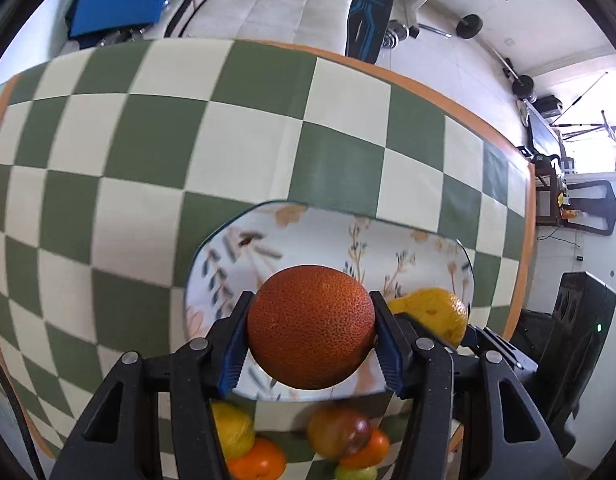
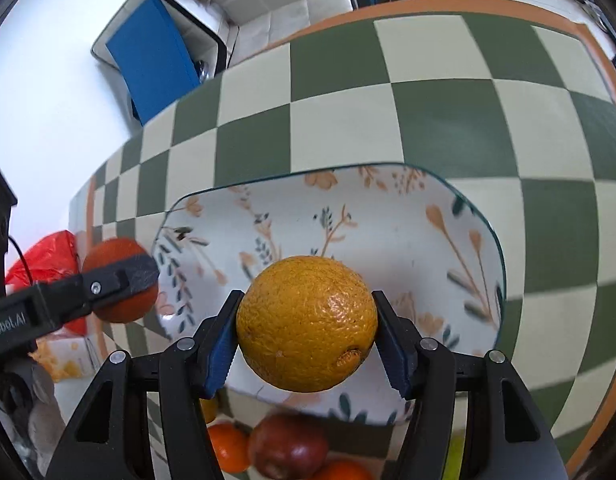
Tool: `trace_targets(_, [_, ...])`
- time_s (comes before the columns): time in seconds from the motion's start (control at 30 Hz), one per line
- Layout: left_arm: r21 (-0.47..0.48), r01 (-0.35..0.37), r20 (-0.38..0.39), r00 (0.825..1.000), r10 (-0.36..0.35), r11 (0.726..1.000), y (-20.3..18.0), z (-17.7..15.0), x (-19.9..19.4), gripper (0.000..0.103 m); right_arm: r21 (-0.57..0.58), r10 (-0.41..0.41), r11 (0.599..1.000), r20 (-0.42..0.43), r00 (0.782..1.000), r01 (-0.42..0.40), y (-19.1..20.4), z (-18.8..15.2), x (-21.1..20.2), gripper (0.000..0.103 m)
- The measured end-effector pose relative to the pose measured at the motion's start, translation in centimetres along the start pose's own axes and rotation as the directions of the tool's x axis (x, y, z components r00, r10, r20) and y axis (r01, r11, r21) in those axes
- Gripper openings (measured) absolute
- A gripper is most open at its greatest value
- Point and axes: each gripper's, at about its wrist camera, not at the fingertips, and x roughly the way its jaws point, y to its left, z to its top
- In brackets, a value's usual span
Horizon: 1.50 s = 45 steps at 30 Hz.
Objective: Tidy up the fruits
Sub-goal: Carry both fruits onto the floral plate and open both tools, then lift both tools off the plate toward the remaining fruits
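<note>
Both grippers loaded. My left gripper [image 1: 311,332] is clamped on a dark red-orange orange [image 1: 311,327], pads on its two sides, fruit held in the air over the near-left part of the floral plate [image 1: 387,240]. My right gripper [image 2: 306,326] is clamped on a yellow-orange orange [image 2: 306,324], also held over the plate, more toward its middle.

Step in hand, as I judge it: set both fruits into the plate. To do it well: lower each until the fruit bears on the plate floor, then release; round fruit will roll, so drop from no height. Place them apart so one doesn't knock the other. Move one gripper at a time; in the right wrist view the left one sits close on my left side, so collision is the risk.

Room: the plate looks empty, with floor free toward its far side and right. Checkered tablecloth [image 1: 148,160] beyond is bare. Plate rim is raised; clear it coming in and out. Remaining fruit pile [image 1: 339,436] lies near me, below the grippers, beside the plate's near edge. Avoid dipping there.
</note>
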Motion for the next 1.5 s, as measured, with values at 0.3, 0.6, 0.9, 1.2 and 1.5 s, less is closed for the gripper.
trace_targets(0.3, [-0.042,-0.02,-0.106,0.994,0.015,0.999,0.1,2.4,3.9,0.053,-0.041,-0.01,0.999,-0.01,1.0,0.009,-1.1,2.8,1.1,0.065])
trace_targets(0.6, [-0.054,-0.068,-0.103,0.993,0.063,0.996,0.4,1.9,4.6,0.08,-0.021,-0.002,1.0,-0.004,1.0,0.002,-1.1,2.9,0.6,0.073])
trace_targets(0.9, [-0.012,-0.171,0.012,0.985,0.171,0.985,0.9,0.4,0.8,0.085,-0.028,-0.067,0.997,0.049,0.997,0.068,-1.0,1.4,-2.0,0.083])
trace_targets(1.2, [0.044,-0.292,0.193,0.941,0.278,0.956,0.3,-5.2,-4.5,0.086,-0.051,-0.29,0.952,0.154,0.944,0.301,0.8,-4.0,-5.9,0.095])
trace_targets(1.5, [0.076,-0.334,0.286,0.91,0.301,0.939,-1.3,-9.8,-7.9,0.089,-0.018,-0.36,0.927,0.226,0.905,0.374,2.9,-9.5,-10.1,0.099])
